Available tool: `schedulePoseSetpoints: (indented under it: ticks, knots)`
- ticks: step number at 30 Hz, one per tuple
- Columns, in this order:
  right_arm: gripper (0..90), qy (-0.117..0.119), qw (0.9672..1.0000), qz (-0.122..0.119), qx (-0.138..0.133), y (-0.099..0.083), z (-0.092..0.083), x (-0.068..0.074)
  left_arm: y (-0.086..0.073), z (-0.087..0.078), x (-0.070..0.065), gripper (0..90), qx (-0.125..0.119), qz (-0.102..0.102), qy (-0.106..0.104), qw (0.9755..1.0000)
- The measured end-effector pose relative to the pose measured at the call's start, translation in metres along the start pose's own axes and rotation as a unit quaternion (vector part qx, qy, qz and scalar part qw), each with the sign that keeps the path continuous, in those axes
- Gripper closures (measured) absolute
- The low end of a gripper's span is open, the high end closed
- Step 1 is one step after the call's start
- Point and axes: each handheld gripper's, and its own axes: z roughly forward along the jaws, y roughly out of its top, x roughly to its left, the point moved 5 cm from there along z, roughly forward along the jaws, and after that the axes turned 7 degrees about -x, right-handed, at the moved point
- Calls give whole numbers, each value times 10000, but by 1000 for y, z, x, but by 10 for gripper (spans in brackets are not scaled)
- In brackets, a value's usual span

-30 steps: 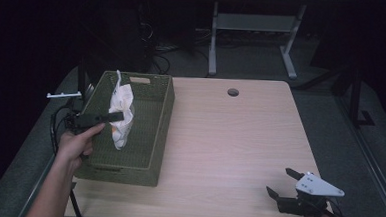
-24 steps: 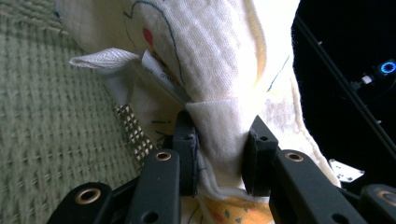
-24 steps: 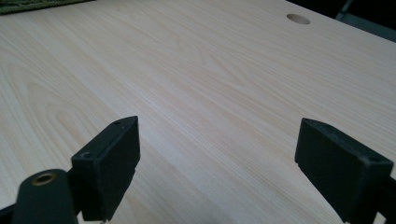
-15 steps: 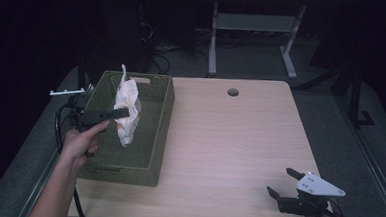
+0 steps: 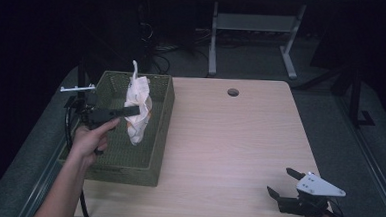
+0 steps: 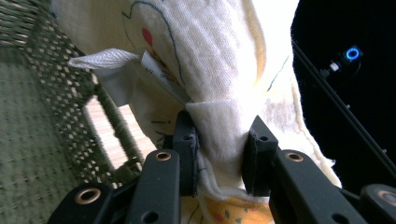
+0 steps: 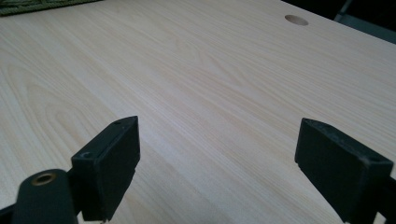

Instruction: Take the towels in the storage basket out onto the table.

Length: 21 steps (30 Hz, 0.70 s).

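While the left tongs (image 5: 130, 112) clamp a fold of the printed cloth (image 5: 138, 110), it hangs long axis vertical over the green woven basket (image 5: 109, 166) at the desk's (image 5: 229, 140) left edge, bottom end inside the rim or just above it; hard to tell. Left hand is the one on it. Right tongs (image 5: 281, 182), wide open and empty, sit well apart at the near right corner. In the left gripper view, the cloth's print is cut off.

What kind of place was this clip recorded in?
Probably an office or lab workspace: a plain wooden desk with a cable hole, metal desk legs behind, and cables on the grey floor.
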Motion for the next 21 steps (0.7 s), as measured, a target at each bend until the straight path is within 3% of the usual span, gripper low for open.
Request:
schedulePoseSetpoints:
  ticks: [21]
  knots:
    - [137, -17, 10000, 26, -42, 0, -2, -2, -10, 50, -30, 715, 481, 246, -282, 9981]
